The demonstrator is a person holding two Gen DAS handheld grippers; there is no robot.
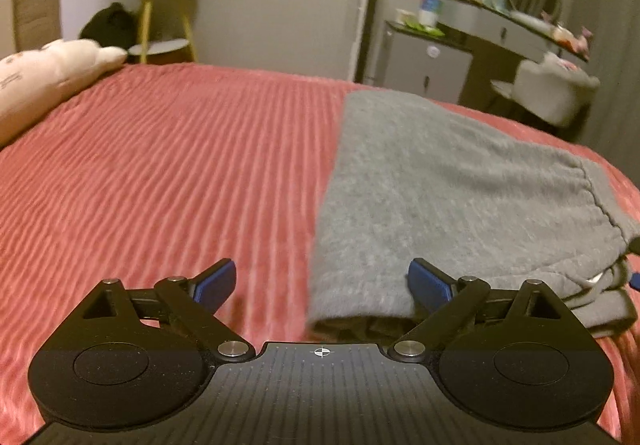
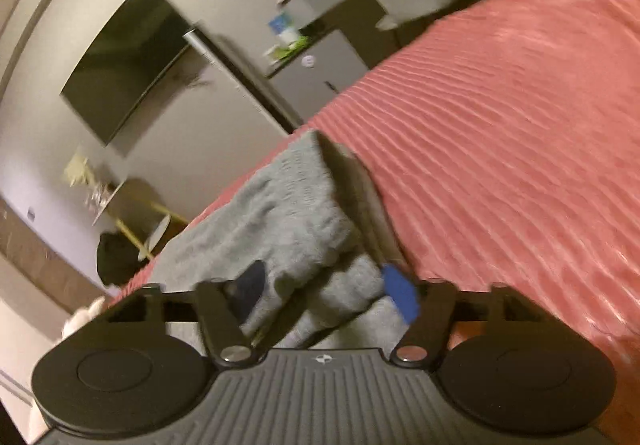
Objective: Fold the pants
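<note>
Now, final fold: grey sweatpants (image 1: 460, 185) lie folded on the bed (image 1: 180, 165) at 2 o'clock, left gripper (image 1: 320, 281) fingers apart, empty; right gripper (image 2: 328, 293) fingers straddle cloth, grip unclear; next, likely release.

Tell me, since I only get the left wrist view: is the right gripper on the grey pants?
Observer: Yes, grey pants fabric bunches between the right gripper's spread fingers.
Operator: Has it clamped down?
Observer: No, its blue pads stand apart.
Operator: What else is visible there?
Observer: A dark wall-mounted screen on the far wall, past the red bedspread.
</note>
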